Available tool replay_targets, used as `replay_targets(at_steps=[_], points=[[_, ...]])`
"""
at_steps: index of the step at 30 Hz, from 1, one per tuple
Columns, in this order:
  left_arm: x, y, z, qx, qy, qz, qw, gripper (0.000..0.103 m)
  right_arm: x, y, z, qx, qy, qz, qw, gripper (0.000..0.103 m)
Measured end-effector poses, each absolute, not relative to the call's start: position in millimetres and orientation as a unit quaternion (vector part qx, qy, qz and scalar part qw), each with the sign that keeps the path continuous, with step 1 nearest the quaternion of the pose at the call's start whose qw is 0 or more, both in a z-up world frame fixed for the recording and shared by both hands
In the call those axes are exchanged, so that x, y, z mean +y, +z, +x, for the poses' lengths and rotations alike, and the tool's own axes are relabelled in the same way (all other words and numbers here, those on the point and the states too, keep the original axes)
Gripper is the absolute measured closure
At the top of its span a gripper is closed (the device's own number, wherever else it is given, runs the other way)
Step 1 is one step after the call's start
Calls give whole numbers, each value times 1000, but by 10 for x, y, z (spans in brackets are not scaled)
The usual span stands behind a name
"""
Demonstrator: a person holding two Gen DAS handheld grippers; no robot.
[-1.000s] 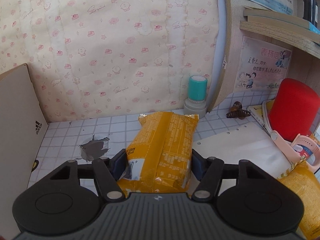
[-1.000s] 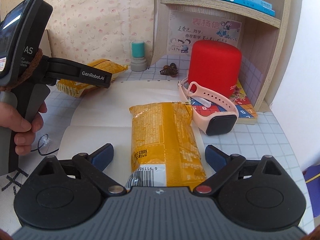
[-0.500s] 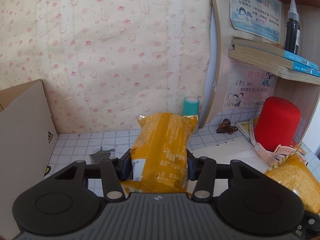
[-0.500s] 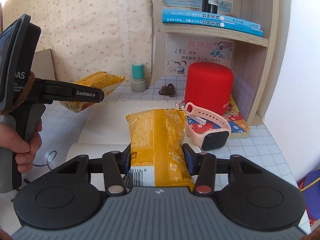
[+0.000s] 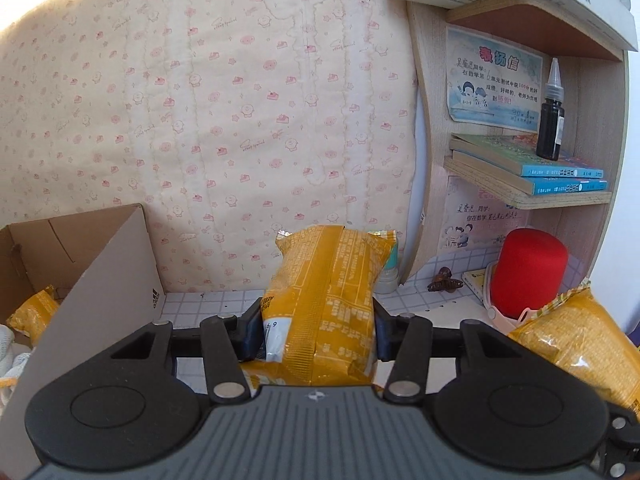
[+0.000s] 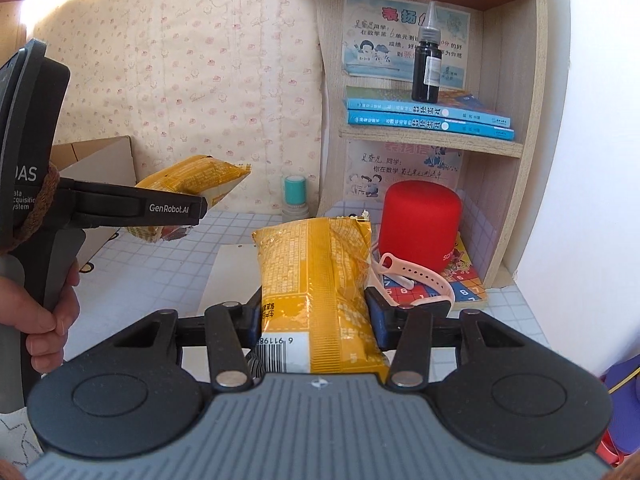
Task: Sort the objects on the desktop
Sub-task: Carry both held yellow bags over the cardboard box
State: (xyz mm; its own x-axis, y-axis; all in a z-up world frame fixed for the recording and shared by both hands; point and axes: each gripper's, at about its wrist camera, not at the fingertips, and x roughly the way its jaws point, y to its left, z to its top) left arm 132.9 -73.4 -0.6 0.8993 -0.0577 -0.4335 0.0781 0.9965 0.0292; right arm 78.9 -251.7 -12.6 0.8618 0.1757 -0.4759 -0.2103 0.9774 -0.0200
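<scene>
Each hand-held gripper holds a yellow snack packet in the air above the tiled desk. My left gripper is shut on one yellow packet, its pads pressing both sides. My right gripper is shut on a second yellow packet, barcode end toward the camera. In the right wrist view the left gripper shows from the side with its packet, held by a person's hand. The right hand's packet appears at the right edge of the left wrist view.
An open cardboard box at the left holds another yellow packet. A red cylinder, pink smartwatch, teal stamp, brown hair clip and white paper lie on the desk. The wooden shelf carries blue books and a black bottle.
Both grippers closed on their packets and lifted them off the desk. The views have risen, and the inside of the cardboard box has come into sight at the left.
</scene>
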Motion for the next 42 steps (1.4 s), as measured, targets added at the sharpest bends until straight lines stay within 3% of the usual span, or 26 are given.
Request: replay_targets(at_steps=[22, 42], points=[[-10, 683, 373, 136, 41, 6, 990, 50, -1920, 492, 212, 172, 164, -58, 970, 55], [940, 693, 34, 134, 126, -21, 983, 50, -884, 757, 199, 155, 231, -102, 955, 55]])
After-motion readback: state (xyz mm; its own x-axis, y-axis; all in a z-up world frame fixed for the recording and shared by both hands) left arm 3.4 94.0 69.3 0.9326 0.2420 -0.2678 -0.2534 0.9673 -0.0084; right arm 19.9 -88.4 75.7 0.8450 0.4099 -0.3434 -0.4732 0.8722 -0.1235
